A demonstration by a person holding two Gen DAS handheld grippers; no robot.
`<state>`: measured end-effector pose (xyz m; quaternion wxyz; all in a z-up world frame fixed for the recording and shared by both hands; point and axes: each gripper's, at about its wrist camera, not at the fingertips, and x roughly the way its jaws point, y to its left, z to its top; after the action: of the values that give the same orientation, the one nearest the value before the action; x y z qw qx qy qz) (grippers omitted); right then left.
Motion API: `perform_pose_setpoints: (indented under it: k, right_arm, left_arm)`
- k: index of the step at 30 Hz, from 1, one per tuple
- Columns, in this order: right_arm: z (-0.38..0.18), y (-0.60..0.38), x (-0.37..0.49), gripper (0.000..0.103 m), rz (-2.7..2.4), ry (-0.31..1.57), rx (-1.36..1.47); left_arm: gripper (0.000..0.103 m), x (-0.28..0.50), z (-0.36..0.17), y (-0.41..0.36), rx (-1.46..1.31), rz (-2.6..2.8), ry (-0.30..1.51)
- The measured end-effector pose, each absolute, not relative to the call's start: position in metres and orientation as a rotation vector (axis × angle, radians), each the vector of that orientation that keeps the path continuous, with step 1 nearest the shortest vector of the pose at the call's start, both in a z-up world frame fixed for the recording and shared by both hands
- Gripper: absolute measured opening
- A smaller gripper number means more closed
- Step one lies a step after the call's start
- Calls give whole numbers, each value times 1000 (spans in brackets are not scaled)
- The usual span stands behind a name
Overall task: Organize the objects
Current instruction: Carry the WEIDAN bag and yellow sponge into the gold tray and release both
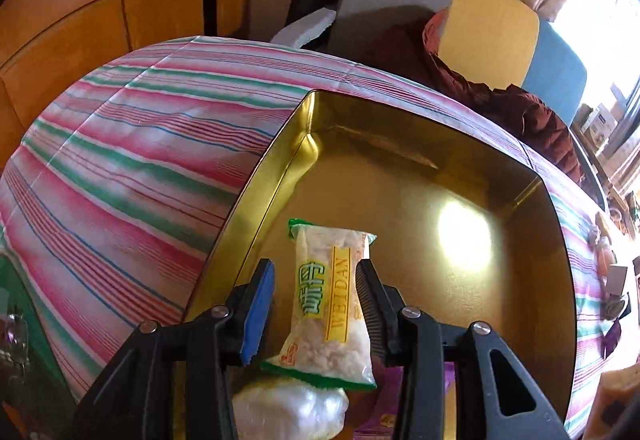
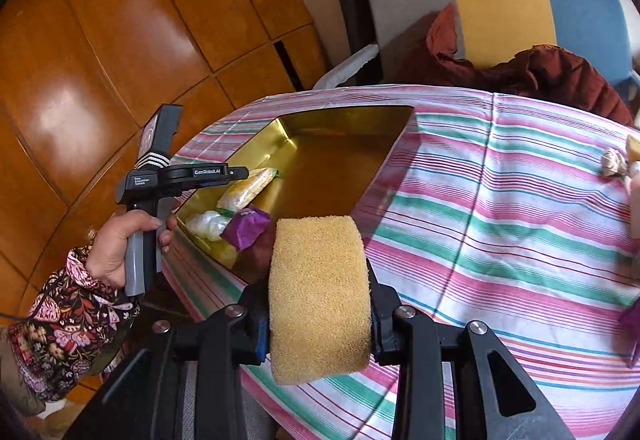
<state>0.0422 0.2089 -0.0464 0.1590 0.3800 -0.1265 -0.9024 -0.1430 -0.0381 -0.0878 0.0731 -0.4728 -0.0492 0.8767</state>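
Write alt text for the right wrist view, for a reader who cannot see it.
The right gripper clamps a yellow sponge above a striped tablecloth. Beyond it sits a gold tray holding a few snack packets. At left, a hand in a floral sleeve holds the left gripper by the tray.

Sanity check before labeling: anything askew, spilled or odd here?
Nothing spilled or damaged. The snack packet lies in the gold tin between the open left gripper jaws; the right gripper holds the sponge cake above the striped tablecloth.
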Motion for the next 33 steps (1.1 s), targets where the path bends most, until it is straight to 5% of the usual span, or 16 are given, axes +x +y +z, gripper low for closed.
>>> perform_pose_setpoints:
  k: [8, 27, 29, 33]
  right_arm:
    - [-41, 176, 17, 36, -2508, -301, 1085]
    - [-75, 112, -126, 38, -2461, -290, 1365]
    - [-78, 113, -136, 52, -2457, -358, 1372]
    - [-73, 114, -136, 63, -2479, -378, 1333]
  left_arm:
    - [47, -98, -68, -59, -1255, 2750, -481]
    - [52, -26, -46, -80, -1126, 2899, -694]
    - [52, -26, -48, -78, -1143, 2889, -683]
    - [52, -25, -54, -72, -1158, 2854, -668]
